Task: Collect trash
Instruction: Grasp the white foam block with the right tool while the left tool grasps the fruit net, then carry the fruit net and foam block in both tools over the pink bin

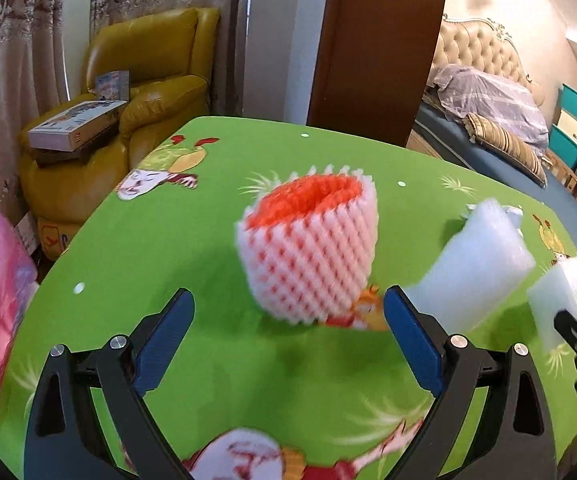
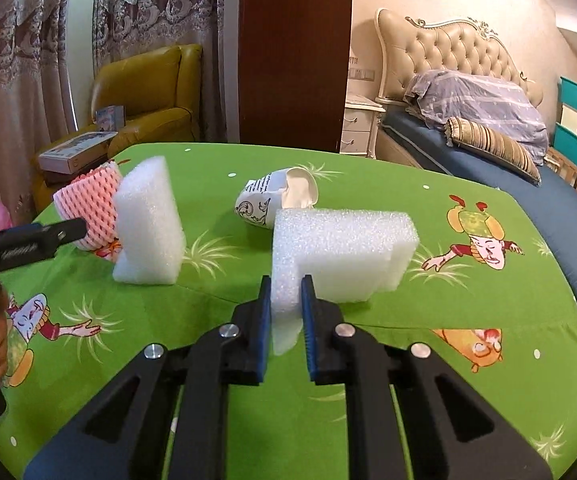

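We see the right gripper [image 2: 284, 296] pinching the near leg of an L-shaped foam block [image 2: 344, 252] on the green tablecloth [image 2: 488, 320]; its long arm runs off rightward. The left gripper [image 1: 288, 312] stands spread, with the upright pink foam net [image 1: 308, 252] just ahead, opening upward.

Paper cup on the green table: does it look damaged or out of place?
Yes. The paper cup lies on its side behind the foam block that the right gripper is shut on, and its wall looks crumpled and dented, not round.
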The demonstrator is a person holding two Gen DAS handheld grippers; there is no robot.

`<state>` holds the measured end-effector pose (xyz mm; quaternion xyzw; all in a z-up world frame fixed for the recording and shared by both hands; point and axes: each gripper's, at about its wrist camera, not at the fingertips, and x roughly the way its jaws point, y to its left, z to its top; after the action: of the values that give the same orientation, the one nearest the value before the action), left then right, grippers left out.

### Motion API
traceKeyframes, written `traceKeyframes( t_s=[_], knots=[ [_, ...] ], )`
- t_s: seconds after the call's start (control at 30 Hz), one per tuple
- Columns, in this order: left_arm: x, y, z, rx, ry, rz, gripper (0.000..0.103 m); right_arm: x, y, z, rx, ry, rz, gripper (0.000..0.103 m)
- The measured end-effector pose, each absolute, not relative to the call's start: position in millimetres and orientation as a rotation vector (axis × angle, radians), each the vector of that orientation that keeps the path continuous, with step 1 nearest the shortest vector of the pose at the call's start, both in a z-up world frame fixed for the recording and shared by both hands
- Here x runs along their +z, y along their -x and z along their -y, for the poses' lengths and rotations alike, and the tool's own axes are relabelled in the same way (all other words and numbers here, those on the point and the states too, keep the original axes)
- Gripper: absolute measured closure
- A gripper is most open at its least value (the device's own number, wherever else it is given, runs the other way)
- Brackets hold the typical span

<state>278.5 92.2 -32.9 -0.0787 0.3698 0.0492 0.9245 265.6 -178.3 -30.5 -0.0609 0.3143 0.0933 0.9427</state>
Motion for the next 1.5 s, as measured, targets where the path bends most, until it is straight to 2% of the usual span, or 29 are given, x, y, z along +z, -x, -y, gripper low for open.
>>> traceKeyframes(
  t_s=[0.27, 0.33, 0.4, 0.47, 1.07, 1.5],
  knots=[
    [-31.2, -311.8, -93.2, 0.121, 0.151, -0.752, 0.018, -31.6, -266.4, 176.9, 0.185, 0.135, -0.652, 0.089],
    [-31.1, -316.1, -92.8, 0.097, 0.155, -0.752, 0.028, -31.1, -266.7, 178.9, 0.186, 0.125, -0.653, 0.089],
    [-33.1, -318.2, -87.7, 0.053, 0.137, -0.765, 0.047, -31.2, -267.3, 180.9, 0.184, 0.115, -0.656, 0.089],
    [-32.5, -312.6, -81.1, 0.045, 0.099, -0.748, 0.060, -31.0, -267.3, 182.8, 0.183, 0.104, -0.655, 0.089],
    [-16.7, -209.0, -81.2, 0.056, 0.125, -0.653, 0.061, -29.0, -262.8, 181.8, 0.219, 0.096, -0.640, 0.089],
    [-18.1, -136.0, -76.4, 0.021, 0.067, -0.604, 0.061, -25.0, -195.8, 144.4, 0.400, 0.137, -0.626, 0.089]
  ],
)
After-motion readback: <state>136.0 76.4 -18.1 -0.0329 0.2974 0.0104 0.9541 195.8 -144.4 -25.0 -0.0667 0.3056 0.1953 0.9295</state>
